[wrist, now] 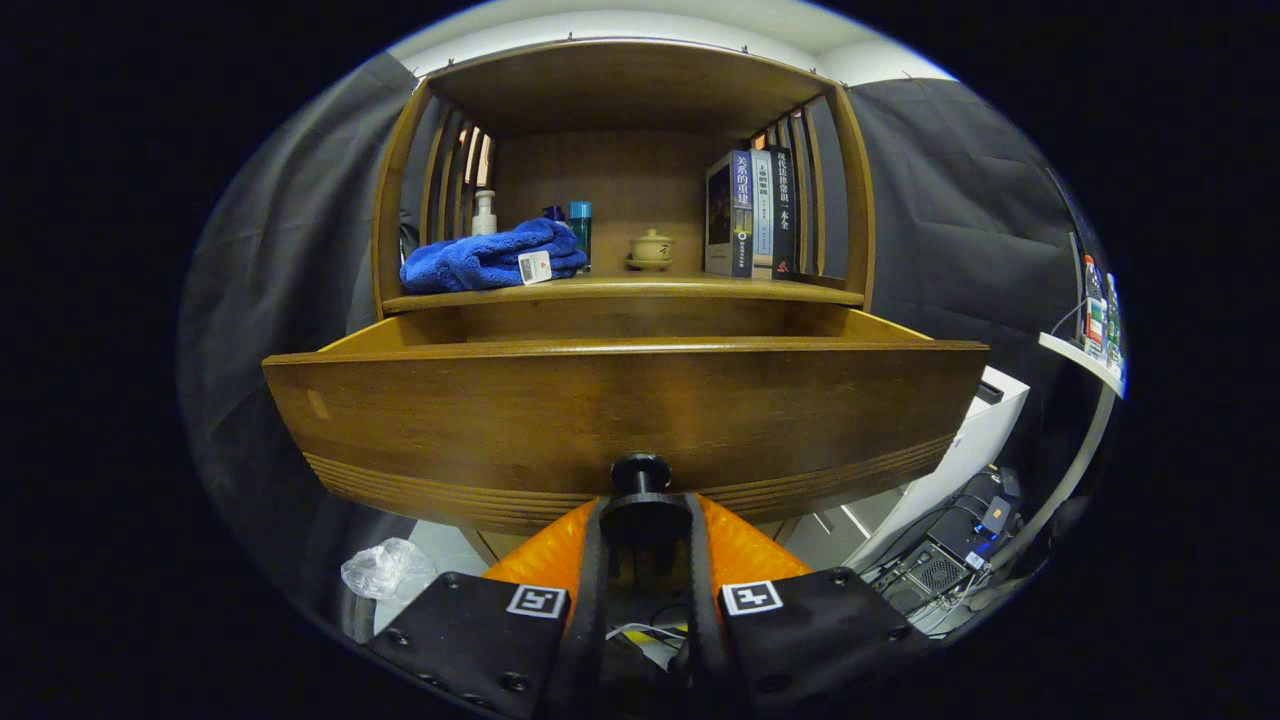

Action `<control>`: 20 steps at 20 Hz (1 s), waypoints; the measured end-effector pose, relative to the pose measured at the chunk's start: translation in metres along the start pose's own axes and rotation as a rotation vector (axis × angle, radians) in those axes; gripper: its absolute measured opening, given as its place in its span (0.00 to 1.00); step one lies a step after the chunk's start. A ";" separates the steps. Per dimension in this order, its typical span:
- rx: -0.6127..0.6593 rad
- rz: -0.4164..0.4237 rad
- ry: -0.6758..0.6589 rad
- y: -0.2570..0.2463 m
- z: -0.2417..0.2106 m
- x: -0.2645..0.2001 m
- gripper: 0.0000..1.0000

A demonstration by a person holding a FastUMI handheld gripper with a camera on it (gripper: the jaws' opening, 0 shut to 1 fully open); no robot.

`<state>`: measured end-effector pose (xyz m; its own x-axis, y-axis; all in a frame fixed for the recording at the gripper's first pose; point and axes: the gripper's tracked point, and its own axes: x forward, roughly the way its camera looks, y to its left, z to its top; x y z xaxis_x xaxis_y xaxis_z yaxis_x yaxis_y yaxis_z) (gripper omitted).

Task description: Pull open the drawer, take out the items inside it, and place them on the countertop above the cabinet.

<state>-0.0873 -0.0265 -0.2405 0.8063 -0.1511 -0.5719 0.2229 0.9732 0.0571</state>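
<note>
We have the gripper (pixel 643 520) clamped on the knob (pixel 641 480) so the drawer (pixel 620 405) slides out, exposing its contents for lifting to the countertop (pixel 640 290)

The gripper (pixel 642 520) has both fingers pressed on the dark knob (pixel 641 472) of the wooden drawer (pixel 450 420), which stands pulled out. On the countertop (pixel 690 288) above lie a blue towel (pixel 490 258), a small teapot (pixel 650 248) and 3 upright books (pixel 752 212).
</note>
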 end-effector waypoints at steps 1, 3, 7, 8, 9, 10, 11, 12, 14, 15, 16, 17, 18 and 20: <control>-0.005 0.000 -0.001 0.000 0.000 0.000 0.43; -0.005 0.002 -0.007 -0.002 0.001 0.000 0.43; -0.002 0.012 -0.018 -0.001 0.000 0.000 0.43; -0.001 0.016 -0.024 -0.001 0.000 -0.001 0.43; 0.001 0.023 -0.028 -0.001 0.001 0.000 0.43; 0.004 0.031 -0.029 -0.001 0.000 -0.001 0.45; 0.006 0.037 -0.031 -0.001 0.001 0.000 0.47; 0.009 0.040 -0.033 -0.001 0.000 -0.001 0.48; 0.007 0.041 -0.020 -0.001 -0.004 0.001 0.51; 0.004 0.043 0.005 -0.001 -0.011 0.002 0.53; -0.003 0.047 0.025 0.002 -0.017 0.003 0.59; -0.015 0.040 0.037 0.001 -0.021 0.006 0.66; -0.028 0.033 0.045 -0.001 -0.024 0.004 0.73; -0.031 0.027 0.043 -0.001 -0.026 0.000 0.87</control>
<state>-0.1015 -0.0233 -0.2615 0.7871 -0.1181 -0.6055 0.1839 0.9818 0.0475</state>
